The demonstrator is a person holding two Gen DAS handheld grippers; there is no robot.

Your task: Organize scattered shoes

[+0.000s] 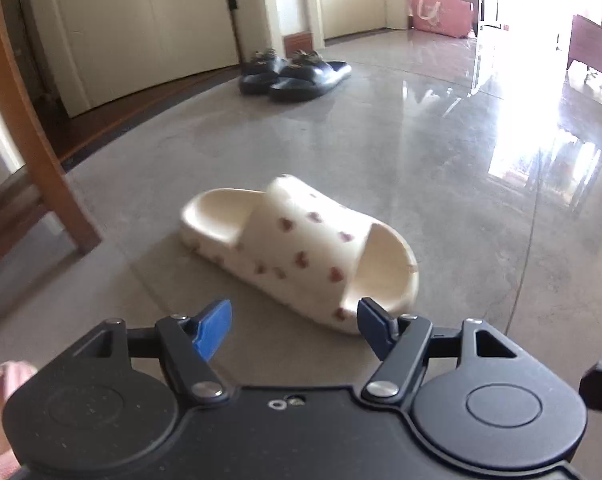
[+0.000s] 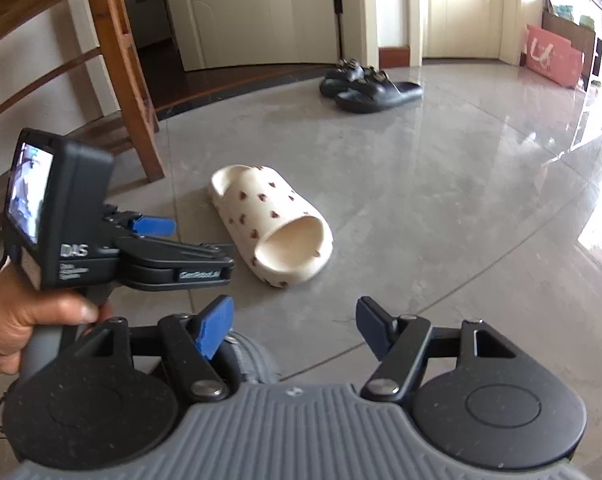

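A cream slipper (image 1: pixel 301 256) with dark red hearts lies on the grey floor, toe toward the lower right. My left gripper (image 1: pixel 295 326) hovers just short of it, open, with only floor between the blue pads; the right pad is close to the toe end. The right wrist view shows the same slipper (image 2: pixel 273 224) further ahead, with a hand holding the left gripper (image 2: pixel 169 240) beside it. My right gripper (image 2: pixel 295 324) is open. A grey ribbed shoe (image 2: pixel 285 412) lies low at the base of its fingers, and neither pad presses on it. A pair of black sandals (image 1: pixel 297 74) (image 2: pixel 365 86) sits by the far door.
A wooden chair leg (image 1: pixel 41 140) (image 2: pixel 129 80) stands left of the slipper. A pink bag (image 1: pixel 441 12) (image 2: pixel 553 54) leans at the far right wall. Dark wooden furniture (image 1: pixel 593 48) is at the right. Strong glare covers the floor to the right.
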